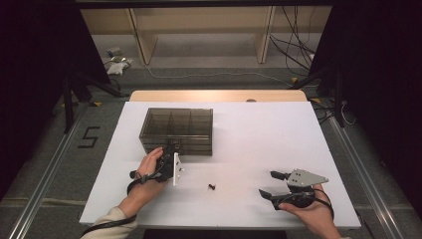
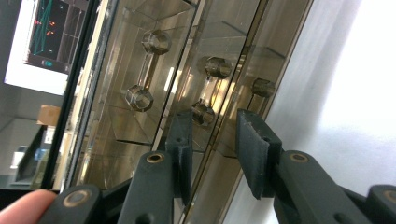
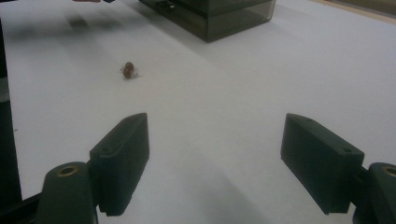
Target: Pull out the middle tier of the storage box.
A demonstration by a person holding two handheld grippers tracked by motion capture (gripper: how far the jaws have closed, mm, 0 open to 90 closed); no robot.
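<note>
If tugged hard across the white table [image 1: 278, 129], could drag the whole drawer box [image 1: 176, 130], sitting at 11 o'clock from table centre, rather than open a drawer. Left gripper [image 2: 215, 122]: about half-narrowed, straddling a drawer knob [image 2: 203, 113] on the box's 6 o'clock face, not yet pinching; may slip off. Right gripper [image 1: 271, 184]: wide, empty, at 4 o'clock. Could scatter the small dark piece [image 1: 212, 187] at 6 o'clock.

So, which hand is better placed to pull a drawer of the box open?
Left, probably: the left gripper is at the smoky drawer box, jaws either side of a handle. The right gripper rests far away, open.
</note>
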